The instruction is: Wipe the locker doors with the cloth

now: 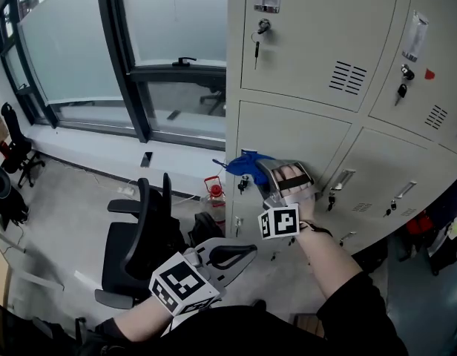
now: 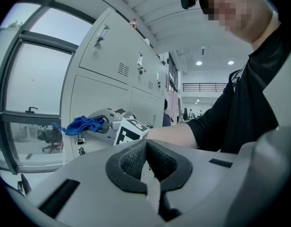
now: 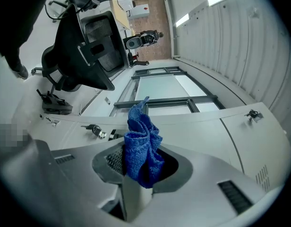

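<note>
Left to right, from the head view.

- **Far left:** a window, with a black office chair on the floor below it.
- **Low centre:** my left claw hangs well apart from the lockers. Its own view shows the jaws pressed together with nothing between them.
- **Centre:** the blue cloth lies bunched at the left edge of a middle-row locker door, just above that door's key. I cannot tell whether cloth and door actually touch.
- **Just right of the cloth:** my right claw points left along the door and pinches the cloth. The cloth stands out in folds beyond the jaws.
- **Right:** further beige locker doors, each with a vent and a lock.
</note>
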Available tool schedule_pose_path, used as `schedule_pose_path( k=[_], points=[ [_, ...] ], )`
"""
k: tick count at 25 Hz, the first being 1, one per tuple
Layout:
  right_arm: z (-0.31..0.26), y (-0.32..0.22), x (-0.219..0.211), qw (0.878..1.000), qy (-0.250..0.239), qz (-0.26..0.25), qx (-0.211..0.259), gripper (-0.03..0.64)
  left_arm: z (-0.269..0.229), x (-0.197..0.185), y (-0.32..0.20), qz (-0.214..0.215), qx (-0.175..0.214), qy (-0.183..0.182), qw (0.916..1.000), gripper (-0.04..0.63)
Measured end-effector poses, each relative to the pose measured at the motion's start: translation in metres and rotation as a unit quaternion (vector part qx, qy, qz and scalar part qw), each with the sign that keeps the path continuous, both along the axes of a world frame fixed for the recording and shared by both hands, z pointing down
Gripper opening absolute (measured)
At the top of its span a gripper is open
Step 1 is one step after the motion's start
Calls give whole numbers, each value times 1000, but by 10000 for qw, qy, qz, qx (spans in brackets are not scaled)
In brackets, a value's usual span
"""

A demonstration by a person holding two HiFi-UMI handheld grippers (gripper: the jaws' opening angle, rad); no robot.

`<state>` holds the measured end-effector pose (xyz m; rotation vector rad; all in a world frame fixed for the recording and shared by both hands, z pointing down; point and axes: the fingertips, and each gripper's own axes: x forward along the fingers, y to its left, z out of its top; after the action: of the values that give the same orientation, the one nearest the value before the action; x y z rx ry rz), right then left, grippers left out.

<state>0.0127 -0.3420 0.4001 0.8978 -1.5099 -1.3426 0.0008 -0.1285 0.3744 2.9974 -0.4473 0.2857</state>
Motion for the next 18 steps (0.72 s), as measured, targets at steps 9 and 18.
schedule_pose_path(
  k=[9,18],
  points=[
    [-5,25,101,9982,71,595,67,101,-9,50,6,506,70,72,9987,8],
    [-4,42,170,9928,-12,1200,43,102,-10,83,19,850,40,59,9964,8]
  ],
)
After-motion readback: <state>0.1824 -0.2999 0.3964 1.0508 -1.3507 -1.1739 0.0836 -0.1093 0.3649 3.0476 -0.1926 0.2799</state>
